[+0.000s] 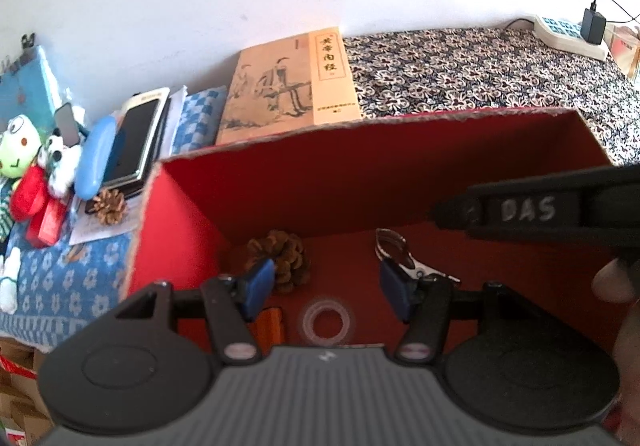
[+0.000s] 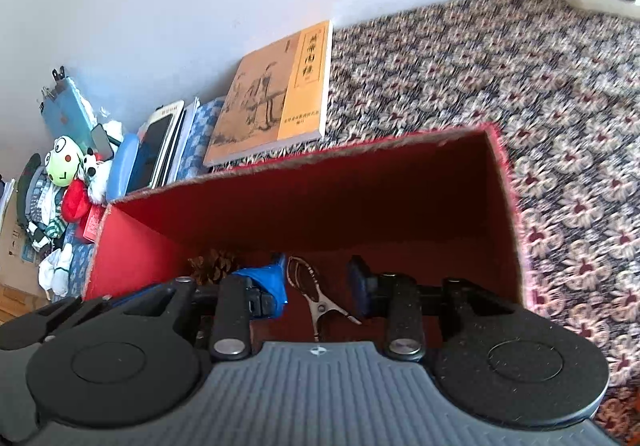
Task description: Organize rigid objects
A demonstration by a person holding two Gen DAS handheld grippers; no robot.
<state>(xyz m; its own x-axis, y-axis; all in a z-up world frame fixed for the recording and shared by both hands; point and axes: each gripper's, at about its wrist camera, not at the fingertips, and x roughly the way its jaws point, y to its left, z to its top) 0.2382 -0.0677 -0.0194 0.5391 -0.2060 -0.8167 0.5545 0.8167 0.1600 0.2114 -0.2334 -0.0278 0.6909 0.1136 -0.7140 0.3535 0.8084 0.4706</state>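
Your left claw (image 1: pixel 326 286) is spread wide w/ nothing between its blue pads, hanging inside the open top of the red box (image 1: pixel 280 181). Straight under it, on the box floor, lies a clear tape ring (image 1: pixel 328 322). Just ahead-left of the left pad sits a pinecone (image 1: pixel 286 252), partly hidden by that pad. An orange item (image 1: pixel 272 326) lies below the left pad; can't tell what it is. The metal clip (image 1: pixel 394 248) lies just ahead of the right pad, apart from it. A 2nd pinecone (image 1: pixel 109 205) is outside the box, well off to the claw's left on papers, near a blue case (image 1: pixel 94 157) and plush toys (image 1: pixel 24 161).

Your right claw (image 2: pixel 320 286) is also released, no grip on anything, and sits over the same box (image 2: pixel 132 242). The clip (image 2: pixel 316 294) lies on the floor between its two fingers, touching neither as far as you can see. The pinecone (image 2: pixel 212 266) is ahead-left of it, by the left wall. The other claw's blue pad (image 2: pixel 272 278) shows right next to this claw's left finger.

Beyond the box's far wall lies a yellow book (image 1: pixel 288 85) on the patterned cloth (image 1: pixel 480 69).
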